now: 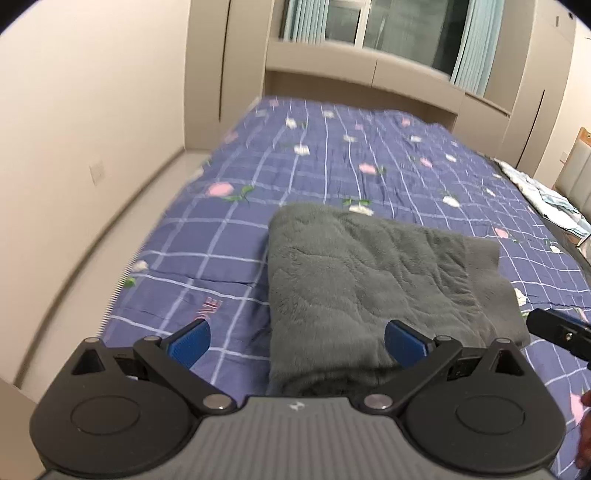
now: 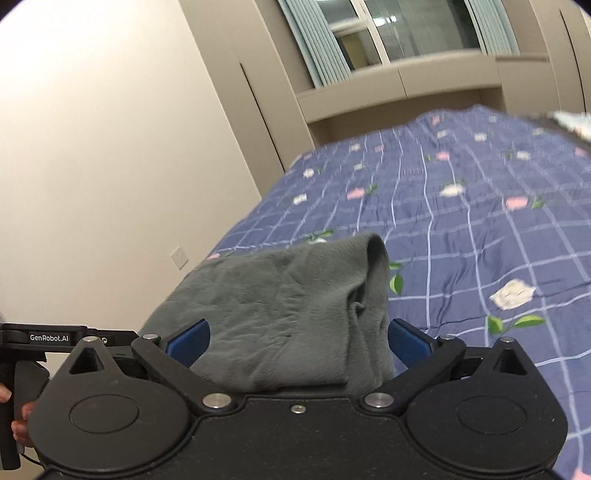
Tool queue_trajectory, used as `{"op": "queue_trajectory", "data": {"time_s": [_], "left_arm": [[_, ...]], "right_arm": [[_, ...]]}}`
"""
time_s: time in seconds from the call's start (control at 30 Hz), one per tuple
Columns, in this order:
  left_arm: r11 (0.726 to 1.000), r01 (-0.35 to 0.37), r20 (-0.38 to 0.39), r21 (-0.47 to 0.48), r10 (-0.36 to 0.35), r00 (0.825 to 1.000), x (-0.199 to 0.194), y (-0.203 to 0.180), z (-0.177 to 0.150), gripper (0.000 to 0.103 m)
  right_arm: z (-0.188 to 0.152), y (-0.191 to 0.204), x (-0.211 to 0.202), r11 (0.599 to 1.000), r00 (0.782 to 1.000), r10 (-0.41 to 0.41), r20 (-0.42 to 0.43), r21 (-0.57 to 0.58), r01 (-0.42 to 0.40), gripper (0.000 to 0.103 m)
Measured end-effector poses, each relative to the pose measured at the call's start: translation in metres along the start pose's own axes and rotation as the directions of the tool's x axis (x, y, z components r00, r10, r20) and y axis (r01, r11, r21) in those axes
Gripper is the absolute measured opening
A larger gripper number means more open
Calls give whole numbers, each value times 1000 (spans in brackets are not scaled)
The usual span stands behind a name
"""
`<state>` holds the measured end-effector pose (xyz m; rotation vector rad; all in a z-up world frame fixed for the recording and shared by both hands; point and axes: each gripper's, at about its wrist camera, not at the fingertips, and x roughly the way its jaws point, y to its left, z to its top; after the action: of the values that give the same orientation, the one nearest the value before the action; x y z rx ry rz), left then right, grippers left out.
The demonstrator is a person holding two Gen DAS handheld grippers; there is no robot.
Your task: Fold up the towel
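Grey, plush, fleecy towel lying folded over on a blue checked bedspread with pink and white flowers, close to the near edge of the bed. Seen from the left wrist camera as a rough rectangle, long axis running from the near edge away toward the window, tilted slightly to the right; left side a thick, rounded fold line, far right corner showing a thinner lower layer peeking out beneath the top one. Surface rumpled, not smoothed.

Left gripper hovering at the towel's near end, blue-padded fingers spread wide, nothing pinched: left pad over bare bedspread, right pad above the cloth, the towel's left fold line lying between them. No contact that can be made out.

Right gripper likewise spread fully, blue pads standing clear either side of the towel, gripping nothing. From this side, a raised hump of cloth at the far right corner, edge curled up and over. Whether the cloth brushes the right pad cannot be told.

Cream wall and beige cabinets beyond the bed; pale curtains at the window.
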<state>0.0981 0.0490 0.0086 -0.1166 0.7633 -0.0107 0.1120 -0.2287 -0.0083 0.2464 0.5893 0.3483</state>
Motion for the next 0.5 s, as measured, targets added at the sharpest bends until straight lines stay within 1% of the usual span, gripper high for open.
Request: {"op": "queue_trajectory", "data": {"time_s": [0.13, 0.23, 0.37, 0.5], "left_arm": [[999, -33, 67, 27, 31, 997, -33, -4, -22, 102], [998, -53, 98, 41, 49, 994, -54, -6, -40, 102], [998, -61, 112, 31, 58, 992, -73, -4, -60, 103], [998, -64, 124, 26, 61, 990, -85, -2, -72, 103]], "right_arm": [[-12, 21, -31, 998, 1000, -19, 13, -54, 19, 103], [-23, 31, -49, 998, 1000, -31, 2, -55, 31, 103], [-41, 42, -70, 997, 999, -42, -14, -72, 41, 103], [-53, 50, -84, 994, 999, -50, -4, -96, 49, 103]]}}
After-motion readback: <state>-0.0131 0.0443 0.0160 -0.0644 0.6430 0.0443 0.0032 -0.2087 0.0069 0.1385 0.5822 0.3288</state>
